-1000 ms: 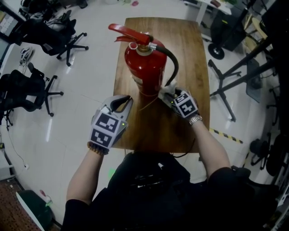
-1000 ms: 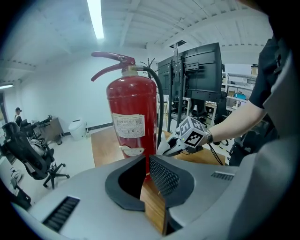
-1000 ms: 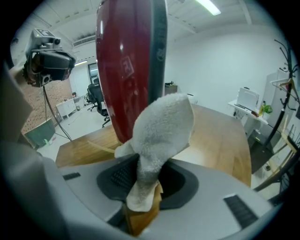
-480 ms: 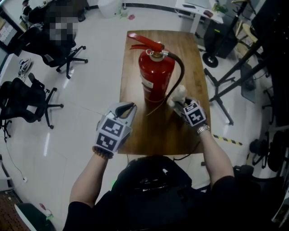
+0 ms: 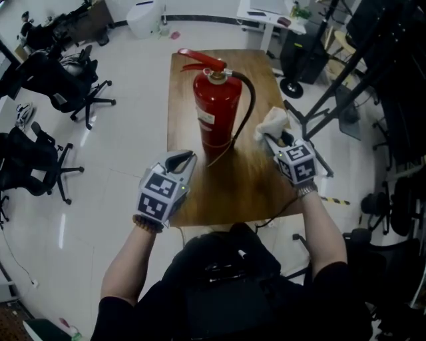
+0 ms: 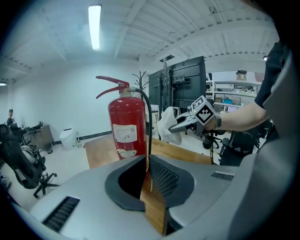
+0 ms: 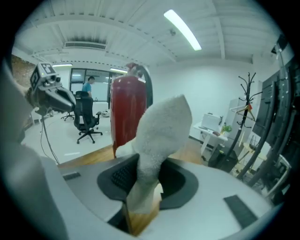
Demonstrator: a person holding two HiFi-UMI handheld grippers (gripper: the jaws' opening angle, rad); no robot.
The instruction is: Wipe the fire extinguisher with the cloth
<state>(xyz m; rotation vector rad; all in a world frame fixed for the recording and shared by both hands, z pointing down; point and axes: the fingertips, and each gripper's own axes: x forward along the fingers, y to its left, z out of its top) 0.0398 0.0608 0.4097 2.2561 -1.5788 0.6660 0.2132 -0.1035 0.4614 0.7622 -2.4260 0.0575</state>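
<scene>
Fire extinguisher (image 5: 216, 110) stands between closed left tongs (image 5: 186, 158) and right tongs (image 5: 271, 140) gripping cloth (image 5: 274, 122).

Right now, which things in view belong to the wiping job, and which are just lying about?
Job: fire extinguisher, upright on the wooden table; white cloth, gripped in the right gripper; left gripper, shut, empty.
Lying about: office chairs; white desk.
</scene>
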